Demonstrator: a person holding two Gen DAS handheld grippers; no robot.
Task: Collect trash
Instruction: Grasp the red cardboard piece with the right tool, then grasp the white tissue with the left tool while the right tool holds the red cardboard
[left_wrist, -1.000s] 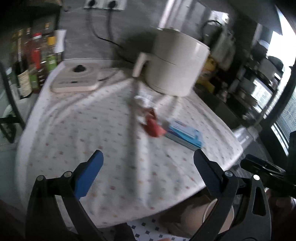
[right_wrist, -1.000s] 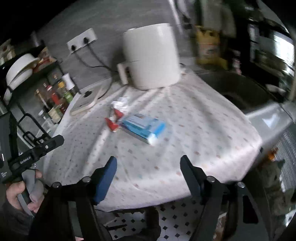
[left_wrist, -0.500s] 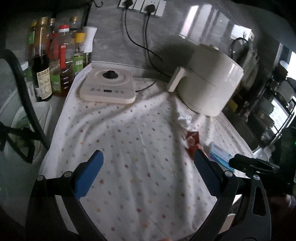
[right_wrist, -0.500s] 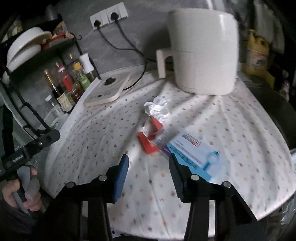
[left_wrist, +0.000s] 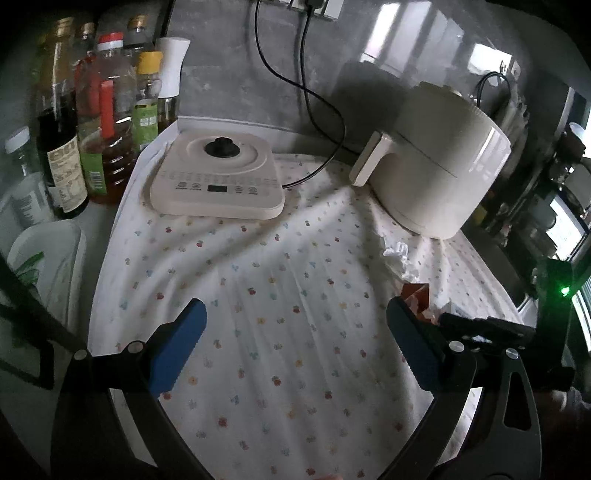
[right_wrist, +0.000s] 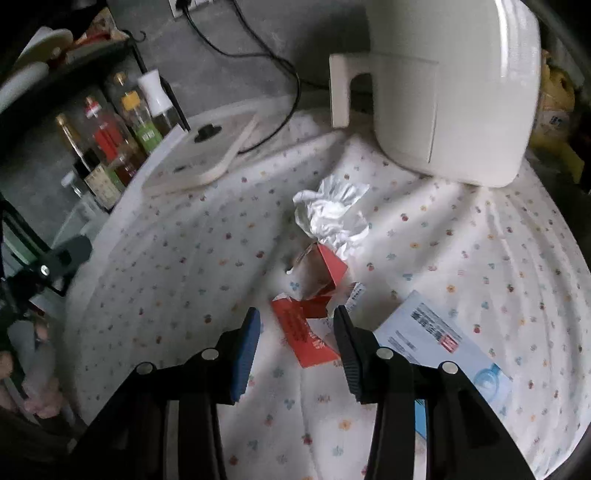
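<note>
Blue-padded and spread partway, the right tool (right_wrist: 295, 325) hangs low over the desk (right_wrist: 184, 266) with its jaws either side of the near end of a torn red wrapper (right_wrist: 306, 332); the pads are not touching it, and nothing is gripped. More of that red packaging (right_wrist: 327, 269) lies just beyond the tool, toward the white air fryer (right_wrist: 443, 92). A crumpled white tissue (right_wrist: 332, 214) sits between the red scraps and the fryer. On the side of the wrapper away from the bottles, a blue and white packet (right_wrist: 439, 343) lies flat on the flowered cloth.

Over on the other side, the left tool (left_wrist: 295, 328) is held well above the cloth with its jaws wide apart and empty. From there the tissue (left_wrist: 399, 258) and a corner of the red wrapper (left_wrist: 415, 295) show near the fryer (left_wrist: 439, 173). A flat cream induction cooker (left_wrist: 218, 181) rests beside the fryer, its black cord trailing up the wall, and a row of sauce and oil bottles (left_wrist: 107, 122) stands past the cooker, farther from the fryer.
</note>
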